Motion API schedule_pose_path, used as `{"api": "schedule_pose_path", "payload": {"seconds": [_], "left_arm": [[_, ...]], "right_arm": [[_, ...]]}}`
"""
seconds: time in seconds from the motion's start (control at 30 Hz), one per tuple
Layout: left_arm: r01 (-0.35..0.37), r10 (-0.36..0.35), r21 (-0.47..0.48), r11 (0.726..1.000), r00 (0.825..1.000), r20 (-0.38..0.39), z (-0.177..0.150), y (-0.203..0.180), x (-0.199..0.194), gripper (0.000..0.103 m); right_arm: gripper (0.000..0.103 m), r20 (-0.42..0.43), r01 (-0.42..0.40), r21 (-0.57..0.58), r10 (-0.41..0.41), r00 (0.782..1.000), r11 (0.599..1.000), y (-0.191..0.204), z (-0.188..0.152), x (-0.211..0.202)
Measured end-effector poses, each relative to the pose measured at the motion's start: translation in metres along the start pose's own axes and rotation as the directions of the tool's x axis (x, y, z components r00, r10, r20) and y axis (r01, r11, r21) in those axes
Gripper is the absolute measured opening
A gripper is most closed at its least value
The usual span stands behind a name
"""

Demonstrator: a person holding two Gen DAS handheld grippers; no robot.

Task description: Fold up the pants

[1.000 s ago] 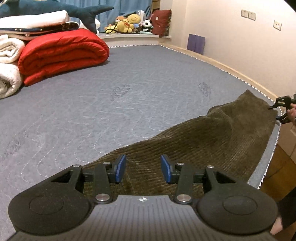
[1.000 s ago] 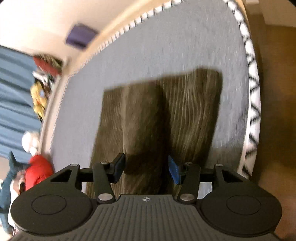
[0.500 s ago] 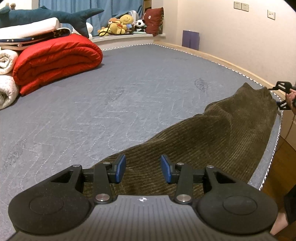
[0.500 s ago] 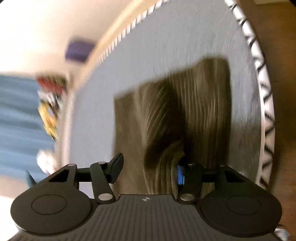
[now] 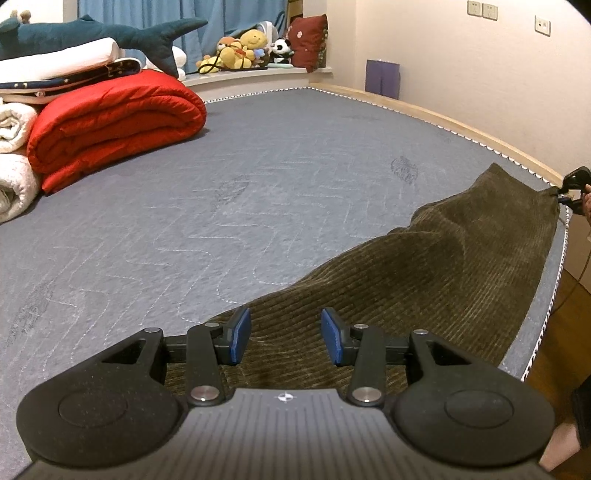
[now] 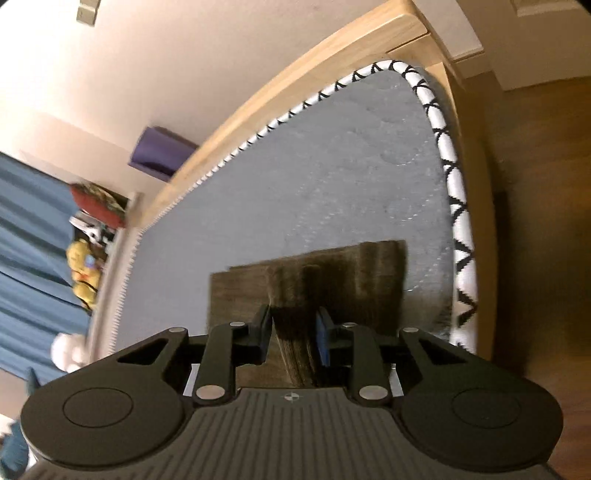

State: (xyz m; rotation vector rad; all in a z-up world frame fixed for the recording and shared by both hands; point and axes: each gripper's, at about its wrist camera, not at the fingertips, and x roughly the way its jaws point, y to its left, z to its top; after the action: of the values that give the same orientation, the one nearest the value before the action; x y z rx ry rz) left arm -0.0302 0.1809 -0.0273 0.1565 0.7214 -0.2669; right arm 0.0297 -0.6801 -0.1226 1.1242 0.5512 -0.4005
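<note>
Olive-brown corduroy pants (image 5: 424, 280) lie stretched along the near edge of the grey mattress (image 5: 258, 177). My left gripper (image 5: 284, 334) is open, its blue pads apart over one end of the pants. My right gripper (image 6: 293, 338) has closed on a raised fold of the pants (image 6: 310, 280) at the other end, near the mattress corner. It also shows in the left wrist view (image 5: 570, 192) at the far right, holding the cloth's lifted corner.
A rolled red duvet (image 5: 114, 118), white blankets (image 5: 14, 155) and a shark plush (image 5: 92, 35) are stacked at the far left. Soft toys (image 5: 247, 48) sit on the window ledge. The mattress's piped edge (image 6: 448, 162) and wooden bed frame (image 6: 295, 92) are close to my right gripper.
My right gripper has closed from open onto a fold of the pants and pulled that end up. The left gripper stays open over its end, shifting only slightly.
</note>
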Motion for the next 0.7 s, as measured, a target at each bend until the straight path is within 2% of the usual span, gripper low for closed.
{"api": "schedule_pose_path", "payload": {"seconds": [0.03,0.07,0.13,0.2,0.3,0.33,0.4,0.43,0.47,0.5,0.6,0.67,0.7], "left_arm": [[-0.004,0.004,-0.002,1.000,1.000,-0.002,0.000,0.001,0.000,0.047],[-0.008,0.008,-0.007,1.000,1.000,-0.004,0.000,0.002,0.001,0.047],[-0.016,0.016,-0.023,1.000,1.000,-0.008,0.000,0.005,0.001,0.047],[-0.031,0.030,-0.040,0.999,0.999,-0.021,-0.001,0.008,0.003,0.047],[-0.056,0.053,-0.071,0.996,0.997,-0.048,-0.001,0.014,0.007,0.047],[-0.064,0.059,-0.083,0.995,0.997,-0.057,-0.002,0.017,0.008,0.047],[-0.088,0.080,-0.105,0.991,0.994,-0.076,-0.002,0.022,0.010,0.047],[-0.103,0.094,-0.114,0.988,0.992,-0.083,-0.003,0.025,0.011,0.047],[-0.114,0.104,-0.121,0.986,0.991,-0.087,-0.004,0.028,0.011,0.048],[-0.127,0.115,-0.134,0.983,0.989,-0.091,-0.004,0.032,0.011,0.049],[-0.155,0.139,-0.180,0.971,0.985,-0.099,-0.005,0.044,0.010,0.051],[-0.169,0.151,-0.198,0.965,0.983,-0.103,-0.007,0.050,0.010,0.051],[-0.177,0.158,-0.203,0.963,0.982,-0.106,-0.008,0.052,0.010,0.051]], "right_arm": [[0.011,0.019,0.054,-0.040,-0.053,0.998,0.998,0.005,-0.002,-0.002],[0.010,0.063,0.100,-0.053,-0.097,0.993,0.994,0.007,-0.003,-0.006],[0.009,0.123,0.147,-0.002,-0.145,0.982,0.989,0.005,-0.002,-0.016],[0.009,0.183,0.257,0.027,-0.257,0.949,0.966,0.004,-0.004,-0.023],[0.012,0.146,0.313,0.067,-0.319,0.936,0.947,0.000,-0.005,-0.013],[0.017,0.159,0.359,0.055,-0.363,0.918,0.932,0.006,-0.007,-0.014],[0.026,0.241,0.442,0.034,-0.437,0.867,0.896,0.023,-0.013,-0.022],[0.040,0.296,0.459,0.014,-0.442,0.847,0.888,0.035,-0.019,-0.028],[0.045,0.331,0.455,-0.017,-0.425,0.843,0.890,0.047,-0.024,-0.029],[0.045,0.351,0.437,-0.060,-0.391,0.851,0.898,0.059,-0.030,-0.030],[0.045,0.356,0.320,-0.243,-0.223,0.907,0.916,0.101,-0.061,-0.025],[0.047,0.251,0.190,-0.380,-0.096,0.963,0.905,0.126,-0.083,-0.010],[0.047,0.157,0.112,-0.447,-0.046,0.987,0.887,0.138,-0.097,0.002]]}}
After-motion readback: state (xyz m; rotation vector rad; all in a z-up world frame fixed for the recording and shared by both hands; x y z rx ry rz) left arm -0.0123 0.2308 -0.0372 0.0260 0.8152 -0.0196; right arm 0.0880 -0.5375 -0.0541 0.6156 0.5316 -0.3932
